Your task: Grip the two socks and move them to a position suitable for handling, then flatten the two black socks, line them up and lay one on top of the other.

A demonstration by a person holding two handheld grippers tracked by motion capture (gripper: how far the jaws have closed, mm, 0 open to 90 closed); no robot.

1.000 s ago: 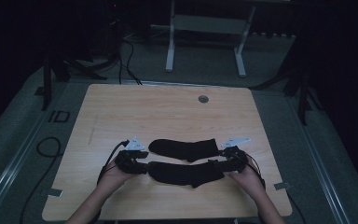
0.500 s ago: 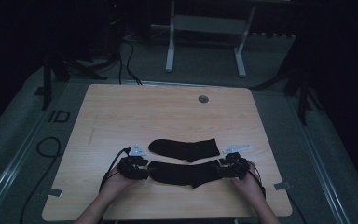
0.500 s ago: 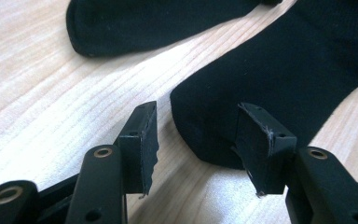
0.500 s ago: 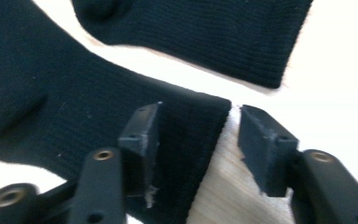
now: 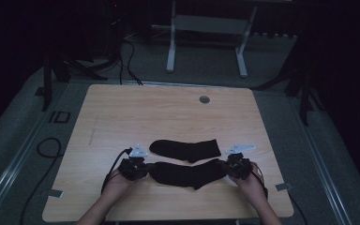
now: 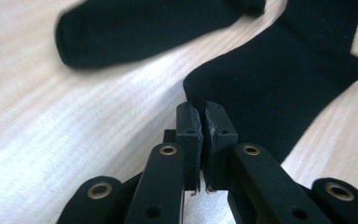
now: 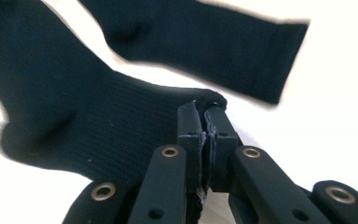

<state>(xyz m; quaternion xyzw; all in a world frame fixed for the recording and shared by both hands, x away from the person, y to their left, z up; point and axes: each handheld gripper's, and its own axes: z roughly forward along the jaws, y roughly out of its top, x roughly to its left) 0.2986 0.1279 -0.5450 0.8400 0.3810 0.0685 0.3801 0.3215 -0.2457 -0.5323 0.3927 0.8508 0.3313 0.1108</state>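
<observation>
Near sock lies left-right, toe toward left gripper

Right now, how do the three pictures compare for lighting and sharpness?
High view: dim and underexposed, room nearly black, pale wooden table muted. Left gripper view: bright, left claw crisp, the far black knit sock smeared by blur. Right gripper view: table washed out to white, right claw sharp, the near black knit sock showing clear ribbing.
</observation>
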